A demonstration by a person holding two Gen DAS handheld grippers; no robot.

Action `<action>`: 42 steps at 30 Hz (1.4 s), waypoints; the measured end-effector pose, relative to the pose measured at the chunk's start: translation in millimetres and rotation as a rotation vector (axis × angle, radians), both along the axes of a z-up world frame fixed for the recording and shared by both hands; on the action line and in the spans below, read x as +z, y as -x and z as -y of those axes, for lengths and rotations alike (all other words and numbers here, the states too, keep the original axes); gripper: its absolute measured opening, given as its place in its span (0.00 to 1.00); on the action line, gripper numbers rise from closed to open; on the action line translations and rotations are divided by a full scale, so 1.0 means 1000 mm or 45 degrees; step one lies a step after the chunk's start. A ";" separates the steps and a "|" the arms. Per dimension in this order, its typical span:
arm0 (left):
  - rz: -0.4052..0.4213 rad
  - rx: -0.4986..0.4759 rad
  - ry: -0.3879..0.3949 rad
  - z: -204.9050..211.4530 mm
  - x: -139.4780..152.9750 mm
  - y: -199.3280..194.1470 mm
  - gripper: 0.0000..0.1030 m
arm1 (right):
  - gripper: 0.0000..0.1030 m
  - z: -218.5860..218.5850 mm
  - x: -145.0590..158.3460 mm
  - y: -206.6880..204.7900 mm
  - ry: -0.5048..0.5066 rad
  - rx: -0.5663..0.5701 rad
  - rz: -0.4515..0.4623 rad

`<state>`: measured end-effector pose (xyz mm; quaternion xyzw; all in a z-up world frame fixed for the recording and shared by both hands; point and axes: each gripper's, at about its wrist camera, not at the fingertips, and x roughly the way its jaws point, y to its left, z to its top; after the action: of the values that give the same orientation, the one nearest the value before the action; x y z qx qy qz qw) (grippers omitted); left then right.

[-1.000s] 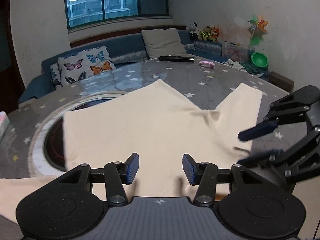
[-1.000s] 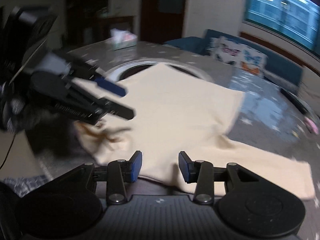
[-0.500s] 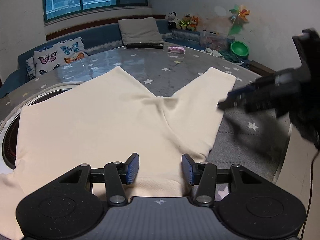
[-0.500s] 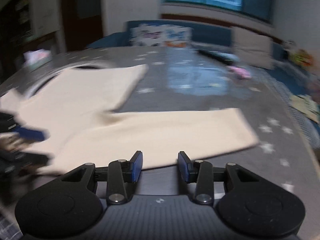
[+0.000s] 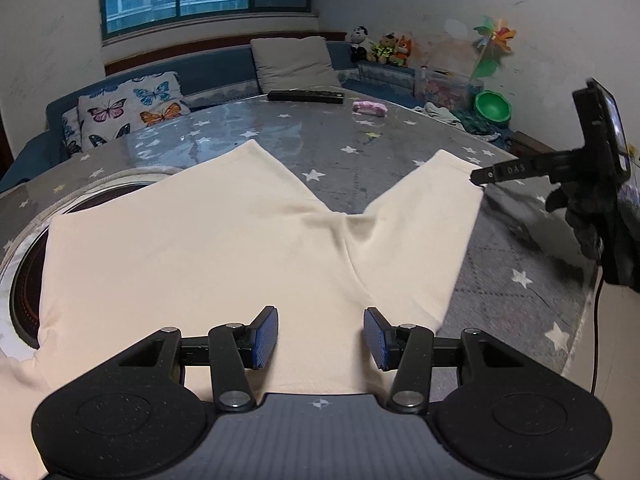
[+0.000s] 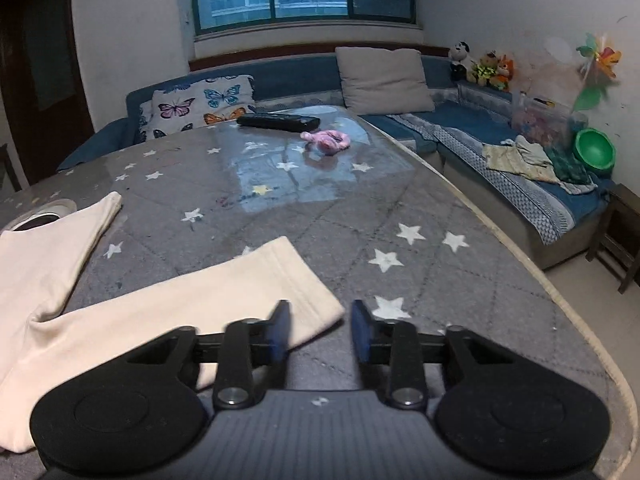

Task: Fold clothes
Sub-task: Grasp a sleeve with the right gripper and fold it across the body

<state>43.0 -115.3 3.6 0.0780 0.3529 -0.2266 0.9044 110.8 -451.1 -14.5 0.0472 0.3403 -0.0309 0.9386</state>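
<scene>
Now my right gripper (image 6: 320,332) has swung to the shorts' (image 5: 224,248) leg hem, lower centre; both fingers open, nothing gripped.

Edges, overlaps and blur that keep parts of the scene out of sight

In the left wrist view the cream cotton shorts (image 5: 208,248) run off the left and bottom edges, their near hem lies under the black left gripper (image 5: 320,338), and they cover part of the dark round inset (image 5: 24,280) in the grey star-print worktop (image 5: 360,152). The black right gripper (image 5: 486,176) enters from the right edge with only one fingertip showing at a leg hem, so its jaws cannot be read there. In the right wrist view the right gripper's blue fingertips (image 6: 280,330) are smeared by motion, and the shorts are cut by the left edge.
</scene>
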 end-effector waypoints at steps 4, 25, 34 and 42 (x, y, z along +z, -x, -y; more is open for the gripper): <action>-0.009 0.025 0.004 0.000 0.001 -0.006 0.48 | 0.07 -0.001 0.008 0.002 -0.014 -0.002 0.032; 0.064 0.093 0.082 -0.034 0.010 0.004 0.50 | 0.06 -0.068 0.130 0.038 -0.089 0.318 0.236; 0.097 0.236 0.132 -0.100 0.012 0.032 0.50 | 0.06 -0.192 0.163 0.037 -0.112 0.718 0.229; 0.088 0.334 0.170 -0.136 0.006 0.054 0.50 | 0.07 -0.285 0.131 0.029 -0.108 0.937 0.098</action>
<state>-10.9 20.7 9.5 -0.0213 0.3128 -0.1265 0.9411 81.3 -165.8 117.0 -0.0381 0.3000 0.3245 0.8962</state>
